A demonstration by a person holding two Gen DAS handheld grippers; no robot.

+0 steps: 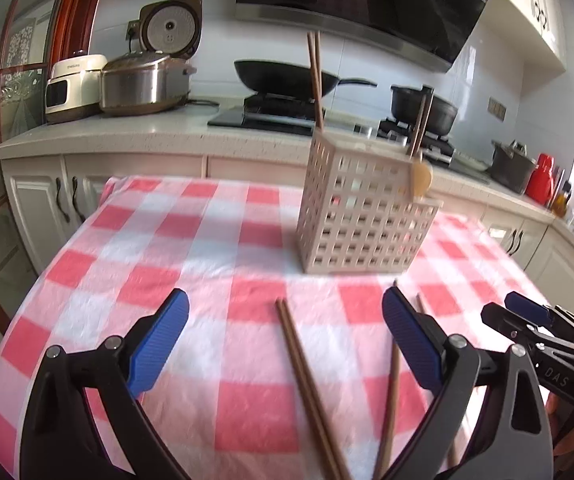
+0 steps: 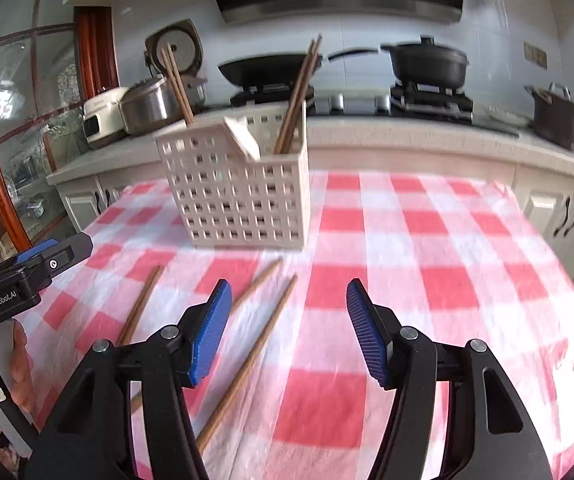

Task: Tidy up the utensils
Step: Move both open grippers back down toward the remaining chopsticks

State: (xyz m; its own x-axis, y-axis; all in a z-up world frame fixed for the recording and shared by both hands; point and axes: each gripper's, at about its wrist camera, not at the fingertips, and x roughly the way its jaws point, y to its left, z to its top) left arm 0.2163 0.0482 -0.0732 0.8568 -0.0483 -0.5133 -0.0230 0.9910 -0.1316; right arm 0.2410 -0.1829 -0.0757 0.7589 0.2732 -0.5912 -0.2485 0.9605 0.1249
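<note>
Both ribbed blue-padded grippers, left gripper (image 1: 285,334) and right gripper (image 2: 289,330), gape empty. Slim brown wooden chopsticks (image 1: 307,380) lie lower centre on the checked cloth worktop (image 1: 215,240); the perforated beige basket (image 1: 363,220) stands upper right.

I see both units alike — left gripper (image 1: 285,316) and right gripper (image 2: 289,308): black frames, ribbed blue pads (image 2: 211,332), silver pivot screws; white "GenRobot.AI" lettering on one body.

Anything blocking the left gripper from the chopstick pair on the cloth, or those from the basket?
Nothing visible. The left gripper is open with the chopstick pair lying between its fingers on bare cloth. From there to the basket the cloth is clear. The basket's top is open, though chopsticks already stand in two corners.
</note>
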